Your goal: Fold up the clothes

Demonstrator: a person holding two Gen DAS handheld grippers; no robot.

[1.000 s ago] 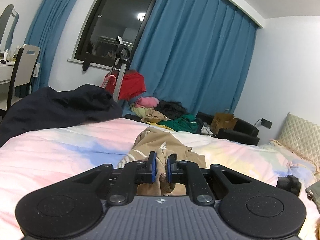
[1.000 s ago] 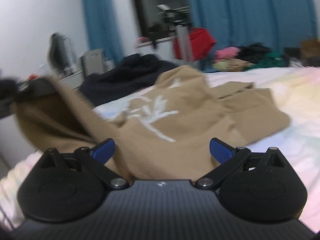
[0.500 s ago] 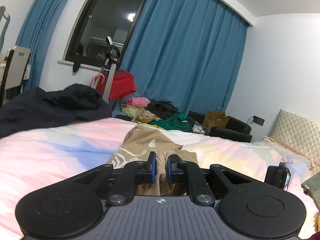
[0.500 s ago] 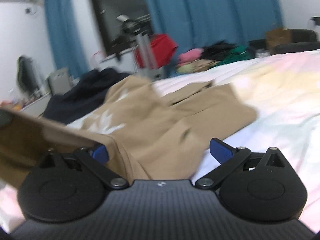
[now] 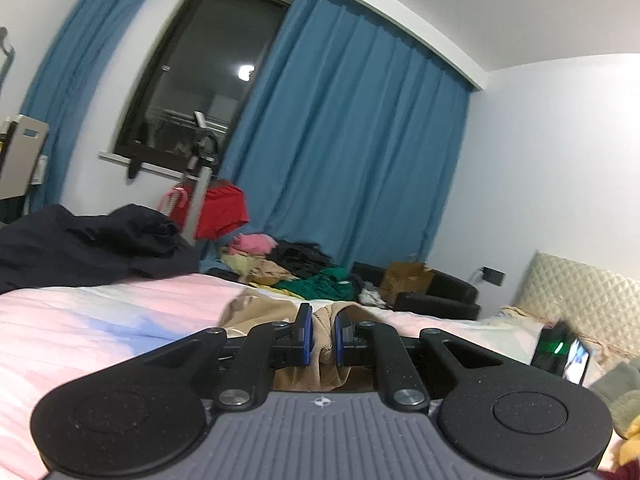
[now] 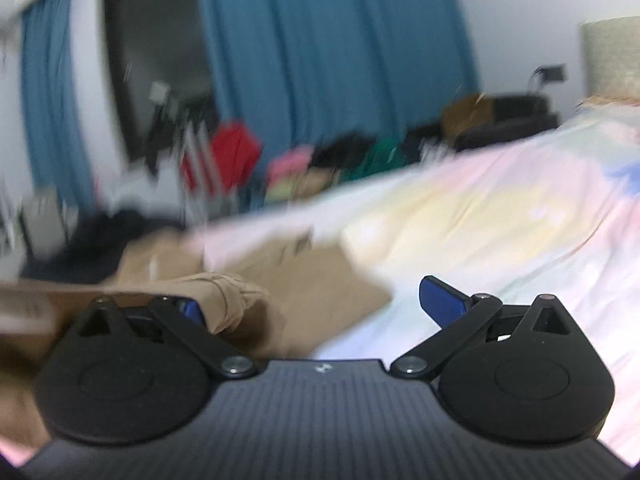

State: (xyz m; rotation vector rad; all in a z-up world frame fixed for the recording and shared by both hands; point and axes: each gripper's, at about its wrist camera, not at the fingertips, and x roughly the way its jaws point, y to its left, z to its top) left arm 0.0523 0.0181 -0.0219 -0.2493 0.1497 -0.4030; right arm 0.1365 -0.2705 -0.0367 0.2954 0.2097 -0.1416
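A: While your left gripper [image 5: 320,334] is clamped on a bunched fold of the tan top [image 5: 256,312], you are in the middle of a fold: one edge pinched, the rest of the garment lying on the pastel bed [image 5: 80,320] ahead of the fingers

B: And the right gripper [image 6: 316,304]?

A: Jaws stand wide apart, gripping nothing. In the right wrist view the tan cloth bunches against the left-hand blue pad [image 6: 192,310] and spreads flat over the bed [image 6: 500,216] beyond it. That view is badly smeared, so finer detail cannot be told

B: What does the next move call for?

A: Judgement only: you need a second hold. Bring the open right gripper to a free edge or corner of the top, close on a single layer, then carry both holds together so the fold lands square. Keep the left pinch firm; the bunch between its pads looks thick and could slip

B: Any writing or brands?

A: None readable. A small round emblem sits on each gripper body, too small to make out
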